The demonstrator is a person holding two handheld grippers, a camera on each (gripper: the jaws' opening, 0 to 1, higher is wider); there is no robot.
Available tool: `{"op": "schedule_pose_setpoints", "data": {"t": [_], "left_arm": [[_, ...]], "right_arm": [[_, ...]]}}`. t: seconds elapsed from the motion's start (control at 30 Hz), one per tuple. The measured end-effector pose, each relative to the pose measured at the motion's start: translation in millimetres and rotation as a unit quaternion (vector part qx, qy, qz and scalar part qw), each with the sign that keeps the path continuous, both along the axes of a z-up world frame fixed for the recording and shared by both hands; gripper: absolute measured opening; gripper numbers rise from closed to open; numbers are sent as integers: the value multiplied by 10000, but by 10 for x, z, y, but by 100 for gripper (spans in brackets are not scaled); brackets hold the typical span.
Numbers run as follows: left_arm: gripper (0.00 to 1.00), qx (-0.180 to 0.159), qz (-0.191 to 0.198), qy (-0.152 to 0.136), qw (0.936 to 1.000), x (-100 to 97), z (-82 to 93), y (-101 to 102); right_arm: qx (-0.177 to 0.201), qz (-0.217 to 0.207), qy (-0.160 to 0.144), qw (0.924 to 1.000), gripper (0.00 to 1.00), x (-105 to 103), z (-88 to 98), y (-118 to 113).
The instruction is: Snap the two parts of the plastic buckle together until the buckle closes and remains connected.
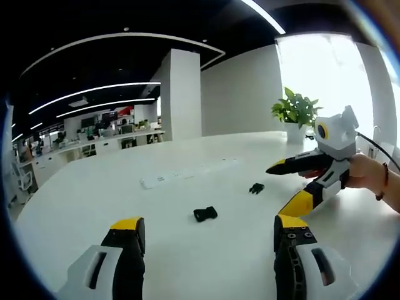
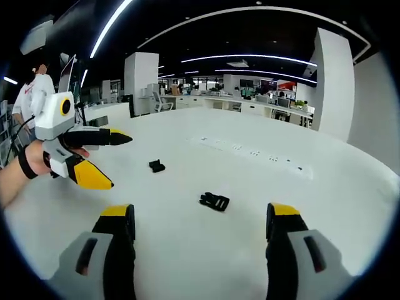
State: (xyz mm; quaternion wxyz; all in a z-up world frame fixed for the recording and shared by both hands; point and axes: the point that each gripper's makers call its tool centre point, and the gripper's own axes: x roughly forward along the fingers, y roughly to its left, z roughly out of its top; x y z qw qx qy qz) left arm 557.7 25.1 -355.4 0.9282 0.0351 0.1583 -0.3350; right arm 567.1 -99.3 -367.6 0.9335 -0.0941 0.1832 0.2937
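Two black buckle parts lie apart on the white table (image 1: pixel 94 194). The blocky socket half (image 1: pixel 205 214) (image 2: pixel 156 165) rests just ahead of my left gripper (image 1: pixel 207 228), whose yellow-tipped jaws stand open and hold nothing. The pronged half (image 1: pixel 256 187) (image 2: pixel 214 201) lies just ahead of my right gripper (image 2: pixel 200 215), also open with nothing between its jaws. Each gripper hovers above the table and touches neither part. In the left gripper view the right gripper (image 1: pixel 286 187) enters from the right, held in a hand (image 1: pixel 365 172). In the right gripper view the left gripper (image 2: pixel 119 161) enters from the left.
A flat white power strip (image 1: pixel 187 174) (image 2: pixel 250 150) lies across the table beyond the buckle parts. A potted plant (image 1: pixel 297 112) stands at the table's far edge by a bright window. A white pillar (image 1: pixel 181 94) and office desks fill the background.
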Motion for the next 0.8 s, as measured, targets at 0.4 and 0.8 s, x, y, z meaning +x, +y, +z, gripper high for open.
{"op": "schedule_pose_setpoints", "data": {"t": [0.4,0.8], "left_arm": [[85,28,-6,-29,10000,71,-14,16],[84,1,-45,2,10000,114,-25,-22]], "right_arm": [[-51,48,-5,10000,84,38,-47,22],[-110,90,-5,9999,83,93,-33,14]]}}
